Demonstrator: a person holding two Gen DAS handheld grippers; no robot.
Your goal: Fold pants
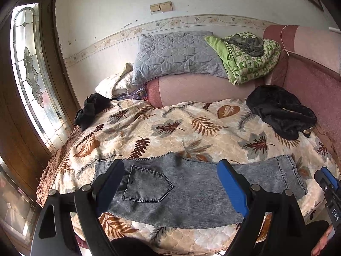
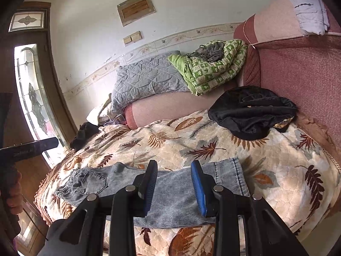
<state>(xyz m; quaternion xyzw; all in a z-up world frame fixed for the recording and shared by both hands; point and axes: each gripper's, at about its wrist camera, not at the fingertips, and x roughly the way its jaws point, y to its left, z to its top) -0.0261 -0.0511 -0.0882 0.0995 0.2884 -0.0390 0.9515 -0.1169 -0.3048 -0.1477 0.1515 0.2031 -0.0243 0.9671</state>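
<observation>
Both claws are spread wide with nothing in them, the left claw (image 1: pixel 170 175) and right claw (image 2: pixel 173 175) just hanging over the grey jeans (image 1: pixel 181 189). Those lie flat, legs doubled, across the near edge of the leaf-print bedspread (image 1: pixel 170 123). Farther back there's a black garment (image 1: pixel 281 113), then a grey pillow (image 1: pixel 174 55) by the wall.

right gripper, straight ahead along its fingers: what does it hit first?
Most likely the gray jeans, lying flat on the leaf-print blanket. The right gripper is open, empty, aimed at the leg near the hem. Height above the fabric is unclear.
</observation>
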